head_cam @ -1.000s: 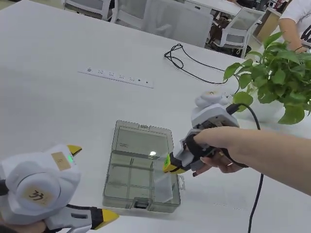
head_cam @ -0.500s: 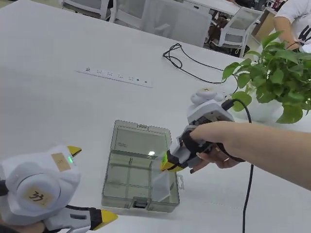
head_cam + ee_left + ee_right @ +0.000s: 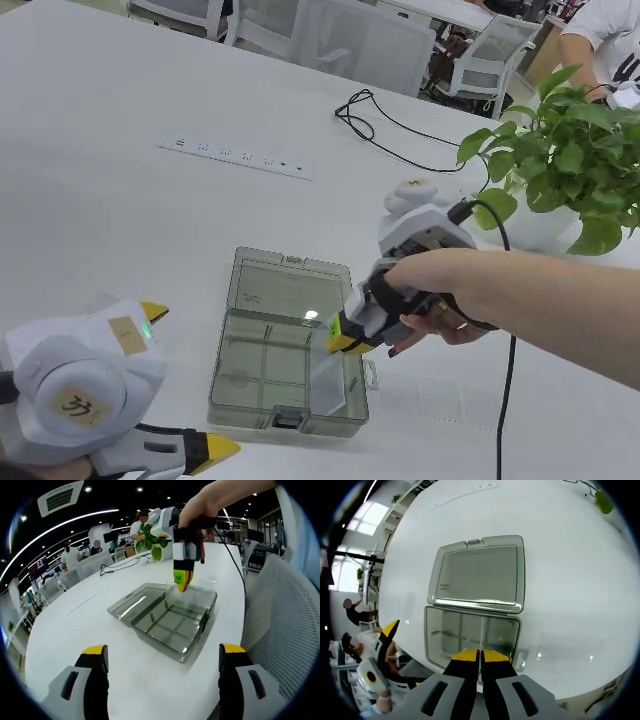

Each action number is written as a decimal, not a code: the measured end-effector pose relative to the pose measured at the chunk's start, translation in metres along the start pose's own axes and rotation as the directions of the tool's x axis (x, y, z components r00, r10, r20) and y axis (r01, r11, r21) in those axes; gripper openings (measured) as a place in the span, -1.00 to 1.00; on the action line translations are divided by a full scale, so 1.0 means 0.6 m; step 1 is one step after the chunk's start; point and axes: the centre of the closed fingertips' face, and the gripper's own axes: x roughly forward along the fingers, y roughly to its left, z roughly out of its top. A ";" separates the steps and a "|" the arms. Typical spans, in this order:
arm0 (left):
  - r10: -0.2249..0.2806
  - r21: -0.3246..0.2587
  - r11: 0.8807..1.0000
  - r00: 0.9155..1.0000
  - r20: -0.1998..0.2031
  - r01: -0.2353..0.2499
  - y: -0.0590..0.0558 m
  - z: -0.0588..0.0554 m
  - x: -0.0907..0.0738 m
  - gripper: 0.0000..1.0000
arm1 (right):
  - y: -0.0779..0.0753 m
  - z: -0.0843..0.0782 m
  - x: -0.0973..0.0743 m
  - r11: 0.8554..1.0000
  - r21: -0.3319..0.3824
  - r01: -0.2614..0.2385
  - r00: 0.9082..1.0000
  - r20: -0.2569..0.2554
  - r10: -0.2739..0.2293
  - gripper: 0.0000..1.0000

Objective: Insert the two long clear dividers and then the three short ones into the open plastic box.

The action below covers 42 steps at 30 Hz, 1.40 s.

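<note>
Plastic box (image 3: 250, 415) is seen lying open on the white table (image 3: 120, 200), its lid (image 3: 290, 285) folded back flat on the far side. A clear divider (image 3: 328, 378) is held upright over the box's right end, reaching down into it, pinched between the closed jaws of the right gripper (image 3: 338, 343). Other dividers (image 3: 262, 350) are seen crossing the box's inside. The left gripper (image 3: 184, 379) is held near the box's front left corner, apart from it, jaws spread wide with nothing between them
</note>
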 end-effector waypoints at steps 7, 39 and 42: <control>-0.002 0.002 1.000 1.000 -0.002 0.002 -0.001 -0.001 0.001 0.86 | 0.005 0.001 0.003 0.998 -0.054 0.037 0.999 -0.016 -0.038 -0.95; -0.008 0.001 1.000 1.000 -0.010 0.008 -0.002 -0.005 0.002 0.84 | 0.004 0.001 0.043 0.969 -0.189 0.157 0.987 -0.011 -0.162 -0.91; -0.007 0.001 1.000 1.000 -0.010 0.007 -0.002 -0.005 0.002 0.83 | 0.004 0.001 0.042 0.966 -0.203 0.163 0.986 -0.011 -0.168 -0.91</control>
